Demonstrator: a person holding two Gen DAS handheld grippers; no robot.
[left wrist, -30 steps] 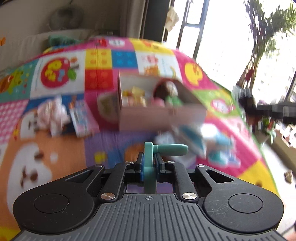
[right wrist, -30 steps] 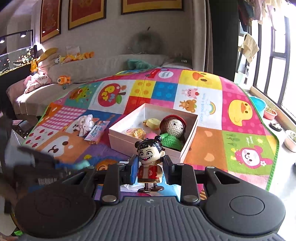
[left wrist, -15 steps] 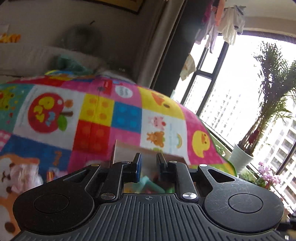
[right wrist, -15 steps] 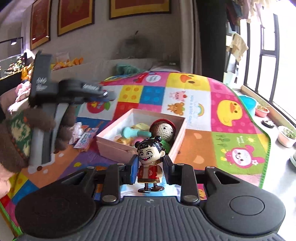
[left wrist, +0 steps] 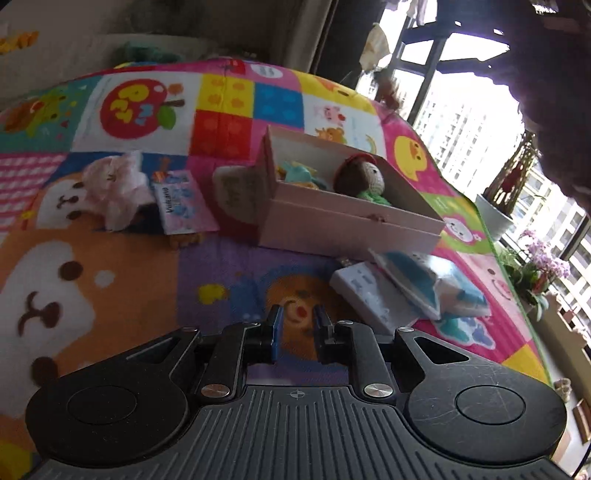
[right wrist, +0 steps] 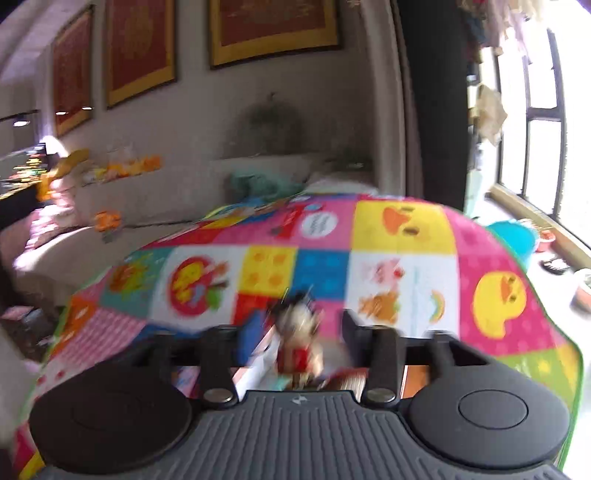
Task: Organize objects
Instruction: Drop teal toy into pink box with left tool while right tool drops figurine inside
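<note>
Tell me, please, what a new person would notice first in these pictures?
First, the bright patchwork play mat that covers the floor. On it stands an open pink box with a knitted doll inside. In the right wrist view, a blurred toy figure sits between the jaws of the right gripper, which are opening.

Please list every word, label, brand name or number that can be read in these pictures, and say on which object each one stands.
"Vuitano" or something close, uncertain: on the pink packet lying on the play mat.
Print on the white box near the cardboard box: too blurred to read.
White round sign on the mat, right wrist view: blurred, unreadable.
Framed wall pictures: gold marks, unreadable.
</note>
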